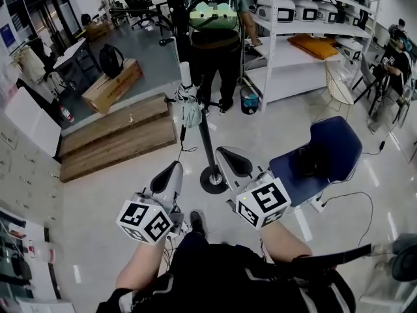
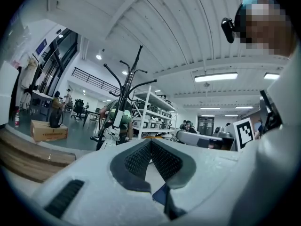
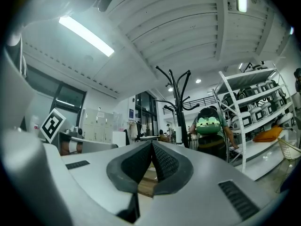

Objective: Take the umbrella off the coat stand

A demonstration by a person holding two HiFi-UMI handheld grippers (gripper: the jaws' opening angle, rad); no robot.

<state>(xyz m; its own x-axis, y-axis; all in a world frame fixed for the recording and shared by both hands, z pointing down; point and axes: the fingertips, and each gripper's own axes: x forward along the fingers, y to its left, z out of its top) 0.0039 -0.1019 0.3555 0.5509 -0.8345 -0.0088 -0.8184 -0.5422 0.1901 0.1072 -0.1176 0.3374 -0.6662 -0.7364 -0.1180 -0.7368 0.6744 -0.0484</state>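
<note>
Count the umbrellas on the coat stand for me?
1. A folded umbrella hangs on the coat stand, left of its pole in the head view. Others may be hidden.

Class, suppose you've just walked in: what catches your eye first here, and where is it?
The tall black coat stand in mid-floor draws the eye first, with a pale folded umbrella hanging on it. Just behind stands a person wearing a green backpack. Nearest the camera, the left tool and right tool point towards the stand, both shut and empty.
</note>
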